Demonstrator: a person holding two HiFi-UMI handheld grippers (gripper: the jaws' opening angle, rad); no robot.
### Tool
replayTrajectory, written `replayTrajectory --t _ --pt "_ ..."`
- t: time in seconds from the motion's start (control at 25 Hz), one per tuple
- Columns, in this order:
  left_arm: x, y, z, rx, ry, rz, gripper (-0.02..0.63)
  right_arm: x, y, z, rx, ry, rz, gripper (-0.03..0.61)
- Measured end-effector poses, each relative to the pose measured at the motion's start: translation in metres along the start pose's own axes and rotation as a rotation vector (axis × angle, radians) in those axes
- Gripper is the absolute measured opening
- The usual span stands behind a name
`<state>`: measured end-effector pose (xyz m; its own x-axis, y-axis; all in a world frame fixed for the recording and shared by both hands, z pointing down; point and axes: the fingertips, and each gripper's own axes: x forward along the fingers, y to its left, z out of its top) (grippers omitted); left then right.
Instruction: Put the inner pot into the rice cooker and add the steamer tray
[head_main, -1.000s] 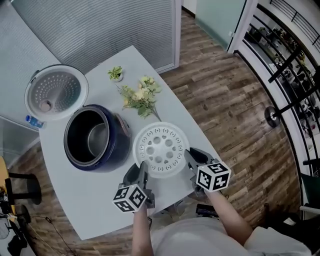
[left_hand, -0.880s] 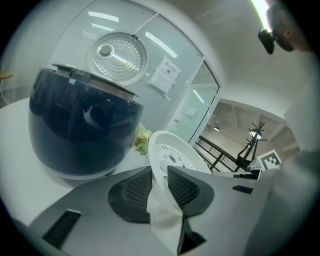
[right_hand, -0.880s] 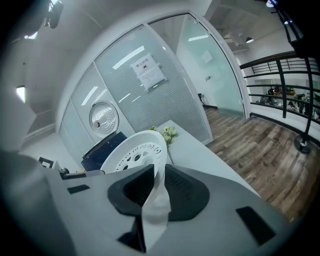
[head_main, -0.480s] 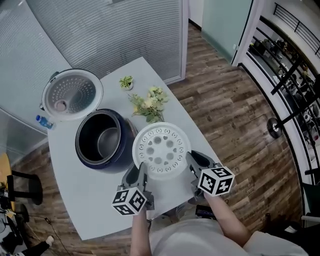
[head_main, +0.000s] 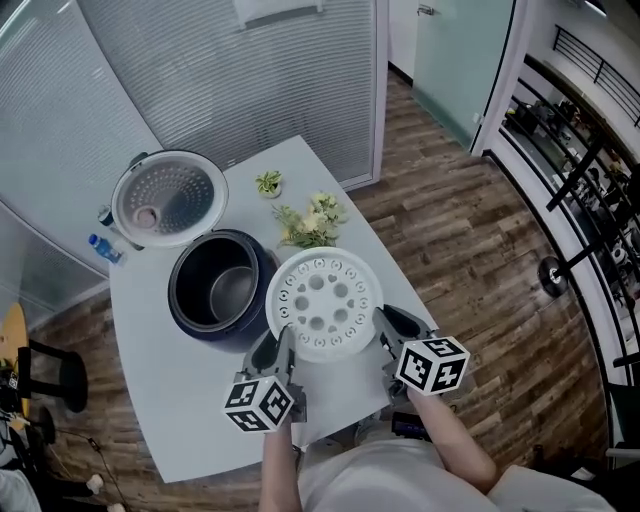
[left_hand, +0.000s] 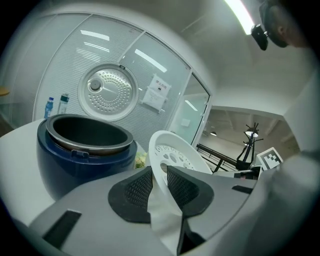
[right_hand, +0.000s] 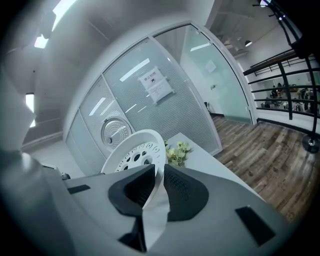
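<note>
Head view: left tool (head_main: 282, 345) and right tool (head_main: 384, 325) hold the steamer tray (head_main: 322, 300) between them over the surface (head_main: 190, 410), with the rice cooker (head_main: 205, 315) beyond the left tool.

Left gripper view: pads (left_hand: 136, 189) clamp the tray's rim.

Right gripper view: jaws, just closing further, pinch the rim.

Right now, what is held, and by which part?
The steamer tray, by its rim: left gripper near-left, right gripper near-right, its jaws having just closed further.
</note>
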<state>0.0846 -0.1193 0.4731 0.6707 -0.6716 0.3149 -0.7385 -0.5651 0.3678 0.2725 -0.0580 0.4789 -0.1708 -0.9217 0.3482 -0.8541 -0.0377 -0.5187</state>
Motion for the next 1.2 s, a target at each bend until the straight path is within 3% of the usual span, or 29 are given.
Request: replayTrajectory --t 0.52,1.2 --pt "-0.023 0.017 0.038 -0.001 -0.073 0.05 0.094 0.017 0.042 0.025 -0.01 -0.013 0.095 0.066" --pt "-0.093 0.059 0.066 -0.052 -0.174 0.243 0.095 0.049 0.124 0.029 -0.046 0.059 0.324 0.063"
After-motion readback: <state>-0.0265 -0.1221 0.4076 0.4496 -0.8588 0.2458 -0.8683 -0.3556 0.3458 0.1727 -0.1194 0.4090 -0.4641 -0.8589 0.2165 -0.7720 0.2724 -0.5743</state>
